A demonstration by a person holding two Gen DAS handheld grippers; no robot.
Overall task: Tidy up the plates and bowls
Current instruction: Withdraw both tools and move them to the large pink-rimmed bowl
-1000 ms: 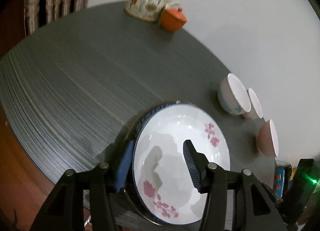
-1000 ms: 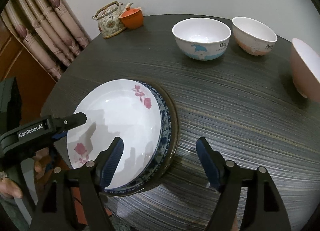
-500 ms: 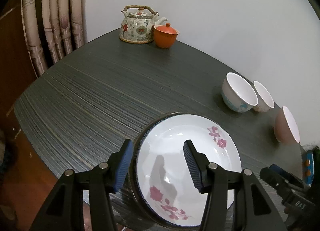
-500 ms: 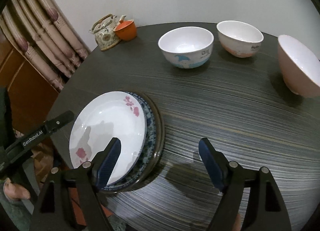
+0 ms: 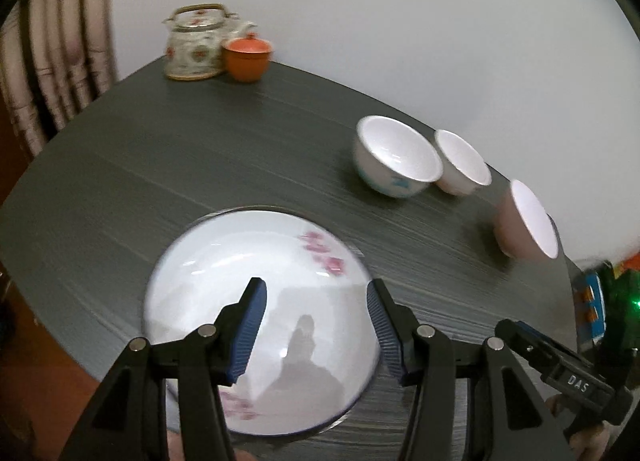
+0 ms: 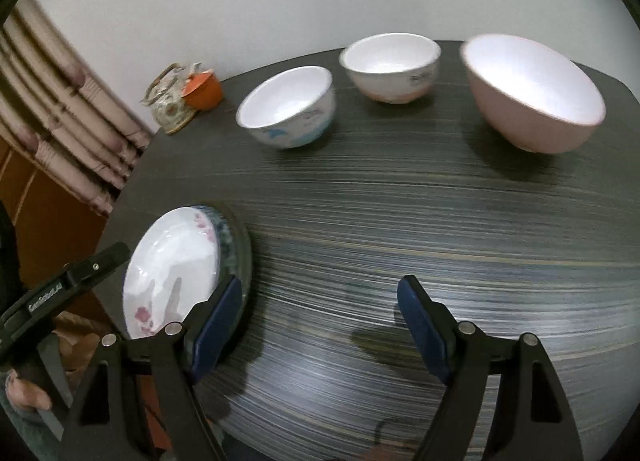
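The left gripper [image 5: 316, 297] hangs half open above the white floral plate [image 5: 224, 261], holding nothing. The right gripper [image 6: 320, 293] stands wide apart over the bare dark table [image 6: 420, 221], also empty. The plate tops a stack at the table's near edge (blue-rimmed plate [image 6: 228, 233] beneath). Three bowls line the far side: blue-patterned bowl [image 6: 288, 109], white bowl [image 6: 392, 67], pink bowl [image 6: 532, 97].

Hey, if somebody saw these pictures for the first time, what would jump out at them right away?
Probably the white floral plate, topping a short stack at the near edge of the dark round table, with the left hand-held gripper open above it. Next, three bowls lined up toward the wall: a blue-patterned bowl, a smaller white bowl and a big pink bowl.
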